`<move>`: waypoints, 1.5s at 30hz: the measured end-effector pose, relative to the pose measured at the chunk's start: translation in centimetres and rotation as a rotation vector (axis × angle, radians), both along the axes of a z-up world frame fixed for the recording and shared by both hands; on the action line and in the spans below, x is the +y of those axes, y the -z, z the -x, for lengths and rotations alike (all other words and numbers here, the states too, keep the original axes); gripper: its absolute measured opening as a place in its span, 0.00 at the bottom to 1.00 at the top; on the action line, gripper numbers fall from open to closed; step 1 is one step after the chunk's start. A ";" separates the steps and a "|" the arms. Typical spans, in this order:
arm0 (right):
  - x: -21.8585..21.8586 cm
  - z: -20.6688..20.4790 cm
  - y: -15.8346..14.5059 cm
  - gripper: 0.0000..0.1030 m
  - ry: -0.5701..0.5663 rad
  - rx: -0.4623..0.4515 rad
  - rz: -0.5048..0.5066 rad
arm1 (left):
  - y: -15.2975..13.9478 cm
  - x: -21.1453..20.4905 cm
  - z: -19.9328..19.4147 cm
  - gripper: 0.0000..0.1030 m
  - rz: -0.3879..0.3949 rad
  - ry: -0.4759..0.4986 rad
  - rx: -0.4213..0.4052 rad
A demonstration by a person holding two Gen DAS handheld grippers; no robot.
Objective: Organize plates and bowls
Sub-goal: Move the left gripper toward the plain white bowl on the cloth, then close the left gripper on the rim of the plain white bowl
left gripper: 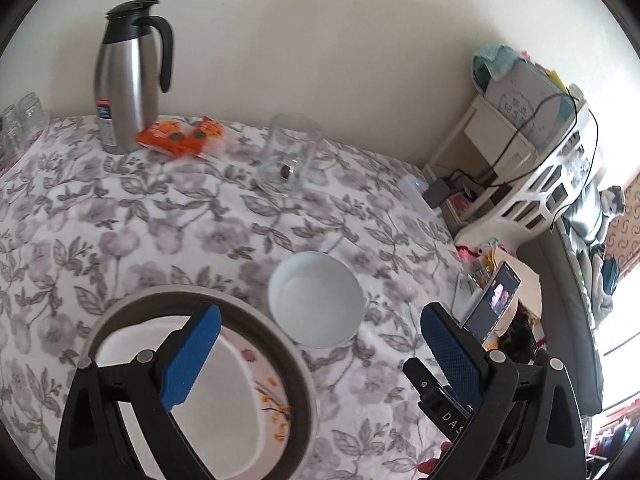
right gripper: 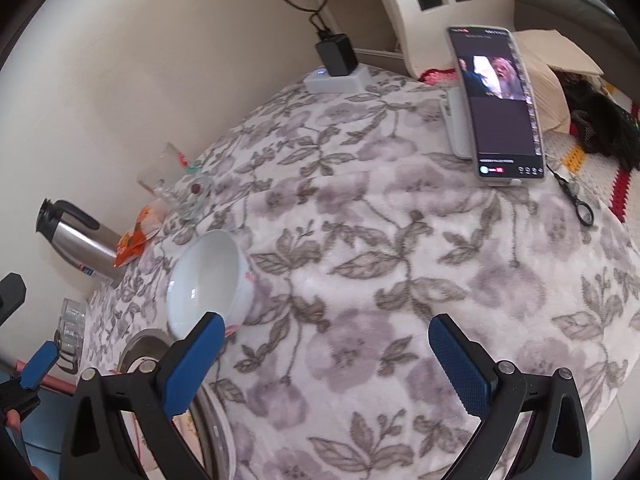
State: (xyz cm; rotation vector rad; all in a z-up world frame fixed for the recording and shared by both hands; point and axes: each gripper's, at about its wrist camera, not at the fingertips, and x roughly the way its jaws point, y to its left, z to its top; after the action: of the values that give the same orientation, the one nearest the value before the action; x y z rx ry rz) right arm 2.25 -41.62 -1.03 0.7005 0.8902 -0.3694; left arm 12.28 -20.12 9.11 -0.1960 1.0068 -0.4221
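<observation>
A white bowl (left gripper: 316, 304) stands upright on the floral tablecloth, just right of a round grey-rimmed plate (left gripper: 256, 384) with a flower print. My left gripper (left gripper: 320, 354) is open and empty, its left finger over the plate and the bowl just ahead between the fingers. In the right wrist view the bowl (right gripper: 208, 280) sits at the left, and the plate's rim (right gripper: 144, 346) shows below it, mostly hidden behind my left finger. My right gripper (right gripper: 326, 360) is open and empty above bare cloth, to the right of the bowl.
A steel thermos (left gripper: 128, 80), orange snack packets (left gripper: 180, 136) and a glass mug (left gripper: 290, 156) stand at the table's back. A phone on a stand (right gripper: 500, 100), a charger box (right gripper: 336, 76) and small scissors (right gripper: 578, 200) are at the right. Glasses (left gripper: 20, 124) sit far left.
</observation>
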 end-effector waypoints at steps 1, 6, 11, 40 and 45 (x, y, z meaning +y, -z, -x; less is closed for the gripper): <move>-0.3 0.0 0.2 1.00 0.005 0.002 -0.006 | 0.1 -0.4 -0.1 0.97 -0.005 0.002 0.002; -1.1 -0.2 0.9 1.00 0.018 0.018 -0.020 | 1.4 -2.2 -0.5 0.97 -0.026 0.012 0.025; -1.0 -1.0 1.2 1.00 0.003 0.008 -0.027 | 2.6 -3.3 -1.1 0.97 -0.033 0.004 0.047; 1.5 -7.2 3.3 1.00 -0.153 0.009 -0.018 | 7.5 -7.1 -5.4 0.81 -0.178 0.025 0.029; 1.5 -8.1 3.8 0.96 -0.160 0.009 -0.021 | 8.2 -7.0 -5.9 0.76 -0.179 0.019 0.043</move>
State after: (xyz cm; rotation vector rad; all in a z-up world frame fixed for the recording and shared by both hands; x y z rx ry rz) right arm 10.37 -40.09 -4.78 0.6426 0.9531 -0.2215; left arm 18.15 -27.10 0.91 -0.0349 1.0832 -0.3436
